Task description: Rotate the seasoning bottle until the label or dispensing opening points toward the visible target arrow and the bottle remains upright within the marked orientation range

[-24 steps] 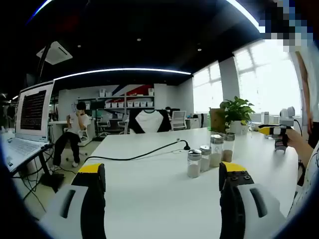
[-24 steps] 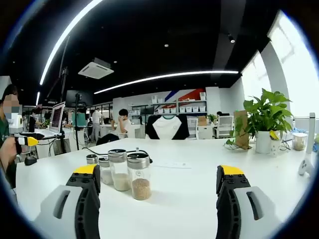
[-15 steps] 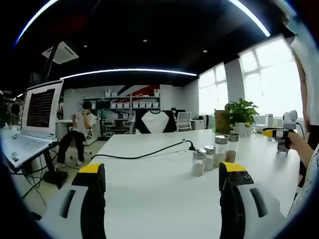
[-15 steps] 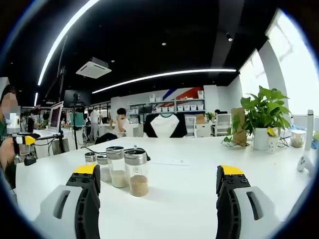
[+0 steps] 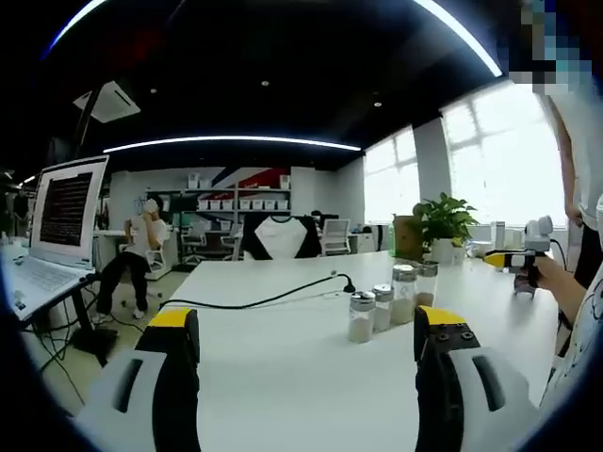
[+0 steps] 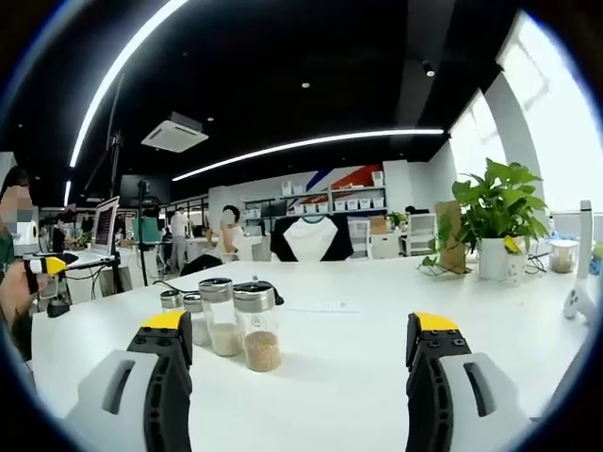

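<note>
Several glass seasoning bottles with metal caps stand upright in a row on the white table (image 5: 283, 377). In the left gripper view the nearest bottle (image 5: 361, 316) holds pale powder and stands ahead and a little right of my left gripper (image 5: 306, 320), which is open and holds nothing. In the right gripper view the nearest bottle (image 6: 256, 325) holds brown grains. It stands ahead and to the left of my right gripper (image 6: 300, 322), also open with nothing in it. Each gripper appears far off in the other's view, held in a hand: the right gripper (image 5: 513, 259) and the left gripper (image 6: 42, 266).
A black cable (image 5: 264, 298) runs across the table behind the bottles. A laptop (image 5: 64, 215) stands on a side desk at the left. A potted plant (image 6: 497, 221) sits at the table's far right. A person (image 5: 141, 247) sits in the background by shelves.
Both views have shifted a little with the hands. The bottles stand as before, and both grippers stay open.
</note>
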`<control>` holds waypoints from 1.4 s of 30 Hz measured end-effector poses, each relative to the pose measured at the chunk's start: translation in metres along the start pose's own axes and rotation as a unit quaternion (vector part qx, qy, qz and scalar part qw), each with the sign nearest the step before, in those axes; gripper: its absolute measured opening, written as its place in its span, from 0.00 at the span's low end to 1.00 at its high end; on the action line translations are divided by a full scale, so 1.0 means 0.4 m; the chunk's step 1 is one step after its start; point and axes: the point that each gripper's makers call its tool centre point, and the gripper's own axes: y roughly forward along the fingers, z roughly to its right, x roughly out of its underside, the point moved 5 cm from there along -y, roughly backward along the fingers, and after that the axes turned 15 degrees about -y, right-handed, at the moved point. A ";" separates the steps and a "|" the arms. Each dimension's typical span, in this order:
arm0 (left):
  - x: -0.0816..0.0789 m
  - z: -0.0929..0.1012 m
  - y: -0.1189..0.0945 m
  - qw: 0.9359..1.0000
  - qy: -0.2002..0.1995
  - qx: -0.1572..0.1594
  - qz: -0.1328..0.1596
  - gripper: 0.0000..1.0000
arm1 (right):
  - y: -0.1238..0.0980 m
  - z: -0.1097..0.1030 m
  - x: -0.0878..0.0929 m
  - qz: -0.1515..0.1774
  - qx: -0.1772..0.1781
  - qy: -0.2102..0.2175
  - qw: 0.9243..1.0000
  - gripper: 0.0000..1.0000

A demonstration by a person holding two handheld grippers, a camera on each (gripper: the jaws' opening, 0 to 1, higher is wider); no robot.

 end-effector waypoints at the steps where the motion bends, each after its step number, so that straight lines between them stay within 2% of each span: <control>1: 0.001 -0.002 -0.003 1.000 -0.001 -0.001 0.000 1.00 | 0.004 0.001 -0.002 0.000 -0.002 0.000 1.000 0.93; 6: 0.019 -0.020 -0.011 1.000 -0.010 -0.011 -0.005 1.00 | 0.026 0.001 -0.005 -0.001 -0.008 0.003 1.000 0.88; 9: 0.021 -0.008 -0.011 1.000 -0.022 0.002 -0.005 1.00 | 0.034 0.001 -0.007 -0.005 -0.012 0.004 1.000 0.87; 15: 0.021 -0.012 -0.006 1.000 -0.007 -0.005 -0.003 1.00 | 0.032 0.005 -0.010 -0.005 -0.006 0.001 1.000 0.86; 23: 0.023 -0.020 -0.008 1.000 -0.008 -0.007 -0.003 1.00 | 0.040 0.005 -0.001 -0.016 -0.004 -0.009 1.000 0.86; 36: 0.033 -0.020 -0.017 1.000 -0.010 -0.002 -0.011 1.00 | 0.089 -0.007 -0.024 0.007 -0.028 -0.032 0.999 0.86; 42: 0.034 -0.010 -0.020 1.000 -0.004 0.005 -0.015 1.00 | 0.126 -0.023 -0.011 -0.004 -0.057 -0.025 0.998 0.90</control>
